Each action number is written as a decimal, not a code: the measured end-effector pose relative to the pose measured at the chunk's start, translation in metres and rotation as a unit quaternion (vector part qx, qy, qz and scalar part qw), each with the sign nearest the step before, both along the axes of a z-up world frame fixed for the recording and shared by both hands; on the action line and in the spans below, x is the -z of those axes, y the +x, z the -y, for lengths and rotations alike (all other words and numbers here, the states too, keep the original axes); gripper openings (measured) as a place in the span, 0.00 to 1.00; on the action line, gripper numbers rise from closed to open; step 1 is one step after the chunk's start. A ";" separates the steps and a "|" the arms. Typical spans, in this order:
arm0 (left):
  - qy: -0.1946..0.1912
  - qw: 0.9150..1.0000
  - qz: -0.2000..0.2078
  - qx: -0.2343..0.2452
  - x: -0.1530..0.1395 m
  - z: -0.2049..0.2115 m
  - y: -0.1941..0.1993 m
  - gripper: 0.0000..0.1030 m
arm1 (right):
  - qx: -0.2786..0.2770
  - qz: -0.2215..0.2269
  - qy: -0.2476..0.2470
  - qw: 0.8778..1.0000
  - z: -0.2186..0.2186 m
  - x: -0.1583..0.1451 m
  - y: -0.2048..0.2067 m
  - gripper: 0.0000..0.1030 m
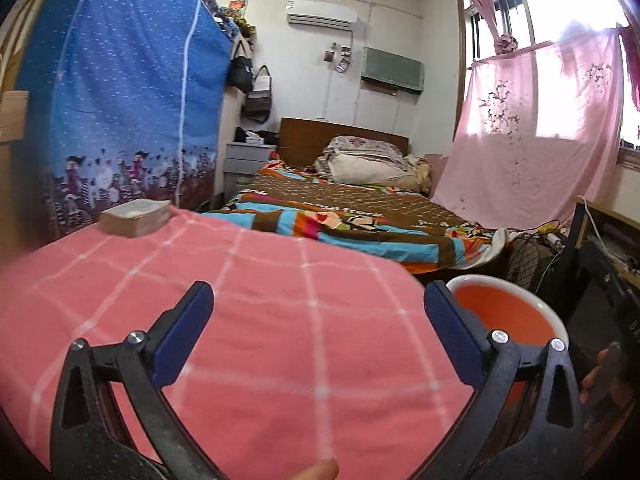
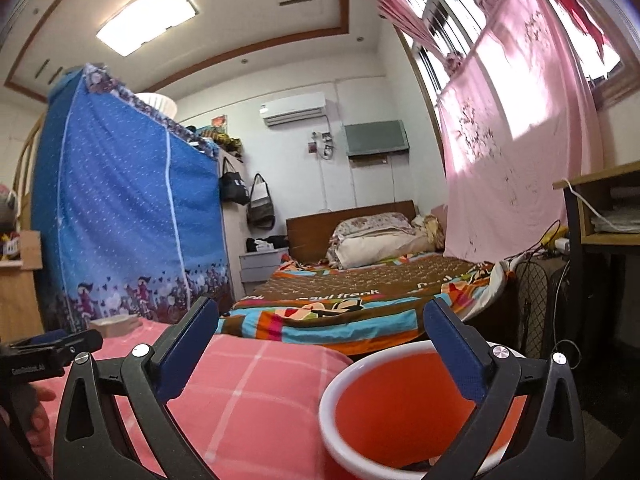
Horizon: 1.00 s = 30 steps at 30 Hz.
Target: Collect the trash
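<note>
The orange bucket (image 1: 508,312) sits half behind the left tongs' right finger (image 1: 456,340), its base out of sight in both views. In the right wrist view its lower rim runs off the bottom edge. A fingertip (image 1: 320,470) pokes in at the bottom, the rest of that hand cut off. The left tongs (image 2: 52,346) enter from the left edge, only partly seen. The small block (image 1: 136,218) on the pink checked cloth (image 1: 280,320) is too blurred to identify.

soft matt pink checked cloth (image 1: 280,340); glossy smooth plastic bin (image 2: 360,408), white rim; paper stack (image 1: 136,218).
</note>
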<state>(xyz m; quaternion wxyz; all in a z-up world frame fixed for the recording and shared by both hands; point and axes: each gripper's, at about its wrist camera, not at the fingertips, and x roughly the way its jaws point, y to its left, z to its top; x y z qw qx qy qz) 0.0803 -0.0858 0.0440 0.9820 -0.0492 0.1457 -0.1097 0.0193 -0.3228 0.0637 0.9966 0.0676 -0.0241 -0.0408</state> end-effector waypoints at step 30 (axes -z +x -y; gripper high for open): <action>0.045 0.999 0.005 -0.020 0.031 -0.032 -0.049 1.00 | 0.008 -0.070 -0.035 0.997 -0.038 0.041 -0.045 1.00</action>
